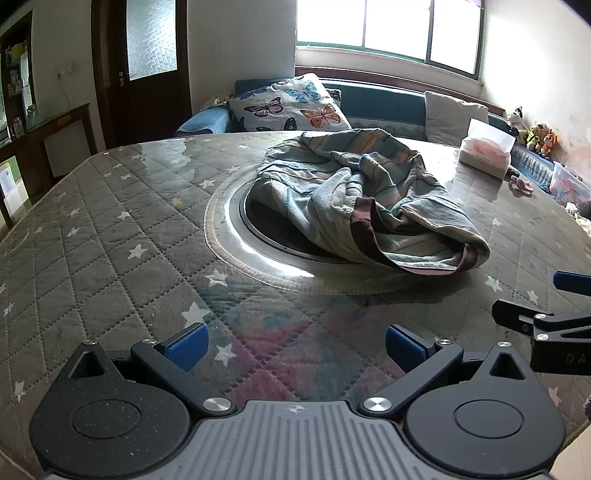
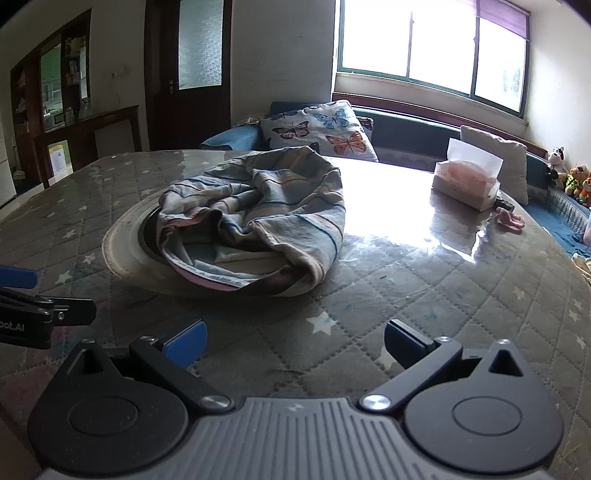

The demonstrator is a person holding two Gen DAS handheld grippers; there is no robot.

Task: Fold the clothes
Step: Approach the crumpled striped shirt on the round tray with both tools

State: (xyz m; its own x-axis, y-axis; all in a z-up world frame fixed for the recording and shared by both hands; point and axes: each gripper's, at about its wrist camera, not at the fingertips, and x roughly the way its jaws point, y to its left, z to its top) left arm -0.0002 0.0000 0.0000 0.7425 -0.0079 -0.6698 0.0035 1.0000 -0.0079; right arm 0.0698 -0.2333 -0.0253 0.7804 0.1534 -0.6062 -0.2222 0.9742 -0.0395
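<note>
In the left wrist view, the left gripper (image 1: 297, 345) fills the bottom of the frame, its blue-padded fingers (image 1: 188, 345) spread wide apart with nothing between them, hovering over the quilted, star-patterned table (image 1: 110, 236). Right of centre lies the crumpled striped garment (image 1: 362, 203), a bunched heap of blue, grey and peach bands with a dark maroon hem toward the lower right. It partly covers a round inset ring (image 1: 229, 225) in the middle of the table. At the right edge, part of the right gripper (image 1: 561, 299) enters the frame; its fingers are parted and grasp nothing. In the upper right a tissue box (image 1: 485, 153) stands on the table, well apart from the garment. Behind the table, a butterfly-print pillow (image 1: 291, 105) rests on a sofa beneath the window (image 1: 388, 27).

In the right wrist view, the right gripper (image 2: 295, 343) occupies the bottom of the frame, fingers (image 2: 186, 343) released wide and empty above the table (image 2: 443, 288). The striped garment (image 2: 258, 218) sits left of centre, heaped over the inset ring (image 2: 122, 247), its open hem facing the camera. The left gripper (image 2: 33, 295) pokes in at the left edge, a blue pad and a black linkage showing. The tissue box (image 2: 467, 181) stands in the upper right, near a small pink object (image 2: 511, 221) on the glossy table. The butterfly-print pillow (image 2: 317, 127) shows above the garment.
</note>
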